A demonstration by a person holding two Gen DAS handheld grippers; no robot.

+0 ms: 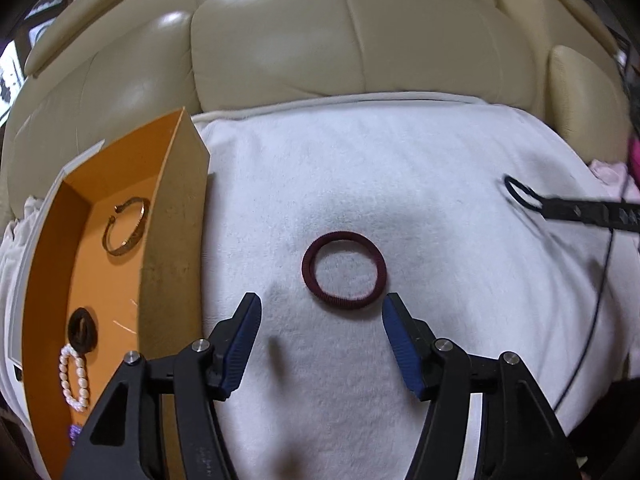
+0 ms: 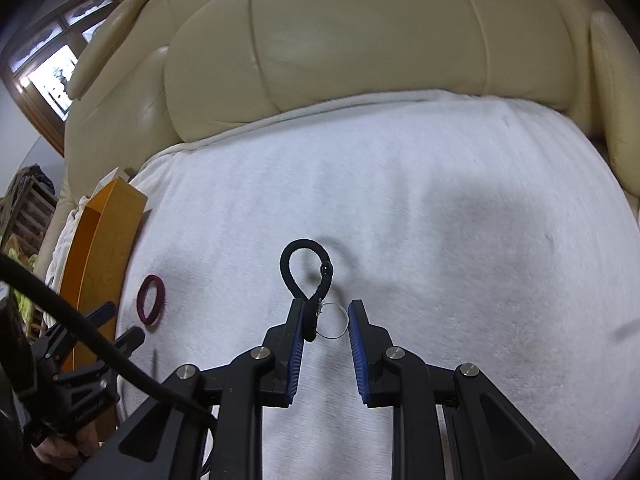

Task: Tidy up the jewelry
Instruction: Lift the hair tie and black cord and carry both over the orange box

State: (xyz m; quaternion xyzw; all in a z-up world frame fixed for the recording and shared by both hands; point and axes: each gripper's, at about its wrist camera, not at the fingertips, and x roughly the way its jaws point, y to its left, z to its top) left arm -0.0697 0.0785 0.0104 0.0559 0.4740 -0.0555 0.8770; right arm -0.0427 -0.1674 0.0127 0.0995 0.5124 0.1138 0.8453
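A maroon hair tie (image 1: pixel 344 271) lies flat on the white towel (image 1: pixel 400 168), just ahead of my open, empty left gripper (image 1: pixel 322 310); it also shows in the right wrist view (image 2: pixel 151 299). A black band with a bead (image 2: pixel 307 276) lies looped on the towel (image 2: pixel 440 200), its tail and a thin clear ring between the fingers of my open right gripper (image 2: pixel 325 314). In the left wrist view the band (image 1: pixel 520 192) sticks out from the right gripper's tip. An orange box (image 1: pixel 80 280) at left holds a gold bangle (image 1: pixel 127 226), a dark scrunchie (image 1: pixel 82 328) and a pearl bracelet (image 1: pixel 74 376).
The towel covers a beige leather sofa seat; the backrest (image 1: pixel 320 40) rises behind. The box's tall cardboard wall (image 1: pixel 176 240) stands left of the maroon tie. A black cable (image 1: pixel 592 312) trails over the towel at right. Pink cloth (image 1: pixel 612 172) lies at far right.
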